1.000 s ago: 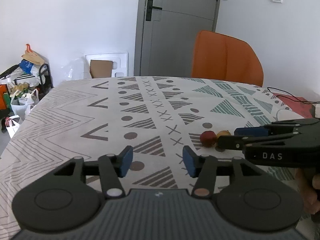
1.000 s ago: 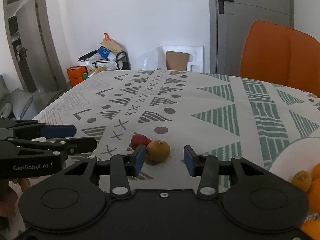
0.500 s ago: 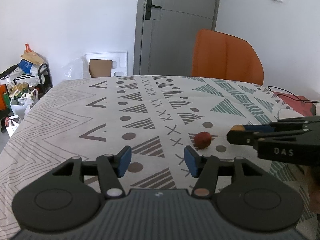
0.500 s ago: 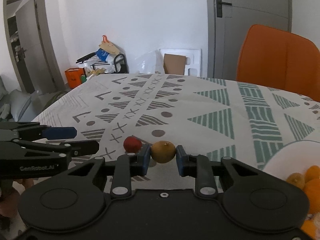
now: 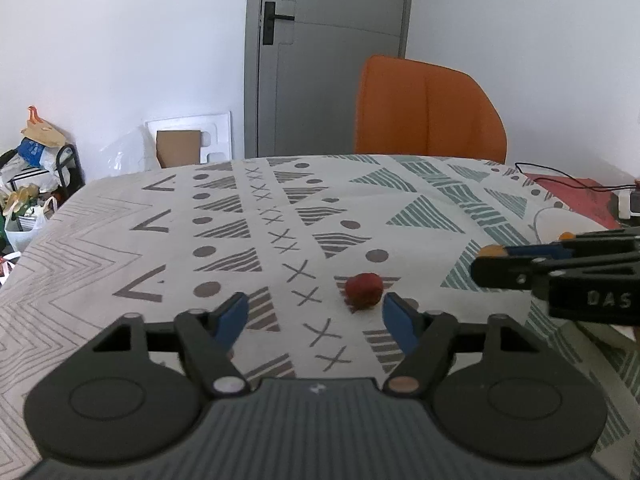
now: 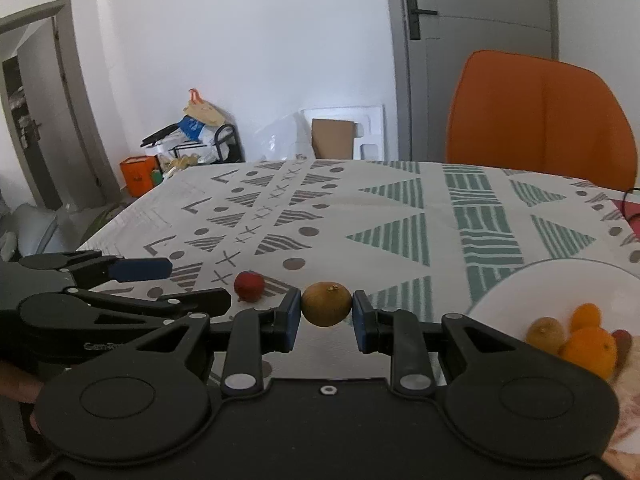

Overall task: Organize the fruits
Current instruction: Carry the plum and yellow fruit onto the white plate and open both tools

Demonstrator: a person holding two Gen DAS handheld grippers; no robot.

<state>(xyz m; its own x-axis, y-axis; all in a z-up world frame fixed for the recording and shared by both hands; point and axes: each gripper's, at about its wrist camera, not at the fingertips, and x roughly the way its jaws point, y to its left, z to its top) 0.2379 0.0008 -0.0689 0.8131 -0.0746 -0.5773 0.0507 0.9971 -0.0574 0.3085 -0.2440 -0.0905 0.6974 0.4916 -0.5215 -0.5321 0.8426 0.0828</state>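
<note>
My right gripper is shut on a small yellow-brown fruit and holds it just above the patterned tablecloth. A small red fruit lies on the cloth to its left. In the left wrist view the red fruit sits just ahead of the right fingertip of my left gripper, whose jaws are opening with nothing between them. The right gripper shows at that view's right edge. A white plate at the right holds several orange and brown fruits.
An orange chair stands behind the table's far edge, with a grey door beyond it. A red item with a black cable lies at the table's right. Bags and boxes clutter the floor at the left.
The right gripper closed on the yellow-brown fruit and carried it up and to the right, away from the red fruit. The left gripper's jaws spread wider.
</note>
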